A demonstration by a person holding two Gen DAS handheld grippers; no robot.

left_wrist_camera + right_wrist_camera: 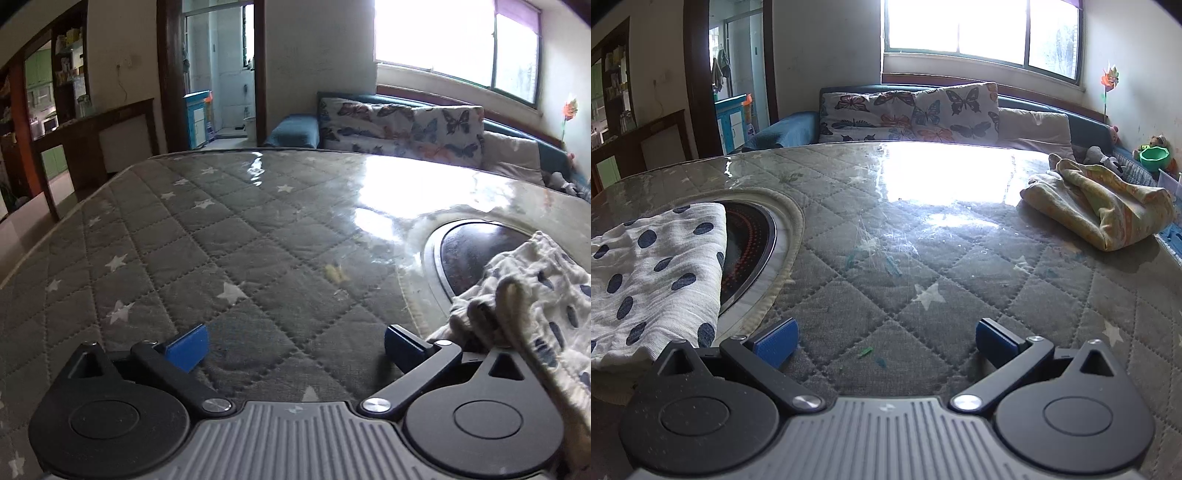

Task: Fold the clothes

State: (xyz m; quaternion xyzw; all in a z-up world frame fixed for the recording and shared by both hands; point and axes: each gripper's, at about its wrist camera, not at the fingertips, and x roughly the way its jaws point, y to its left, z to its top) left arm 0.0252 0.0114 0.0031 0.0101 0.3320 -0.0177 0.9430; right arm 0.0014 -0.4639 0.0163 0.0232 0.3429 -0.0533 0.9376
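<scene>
Both grippers hang over the table (923, 258), nothing in hand. Left gripper (295, 347): fingers spread wide, only quilted cover btwn them. Right gripper (886, 343): same, wide open, empty.

Dotted cloth (653, 273) sits lower left in the right view, lower right in the left view (532, 295), so it's btwn the two grippers. In the right view it looks flat, one edge over the round hob (753, 243) set in the table; in the left view the near end is bunched, just beside the right finger. 2nd garment, a yellow heap (1100, 203), is upper right in the right view, near the table edge, well apart from the gripper.

Step, prob.: reach before a grasp on the dotted cloth. Next move needs each gripper to turn inward to a corner or hem, then close on it.

Room: plenty of bare cover ahead, center of both frames. Far edge runs along the sofa (923, 110); left edge drops away at left of the left view. Hob rim under the cloth could snag a low finger.
</scene>
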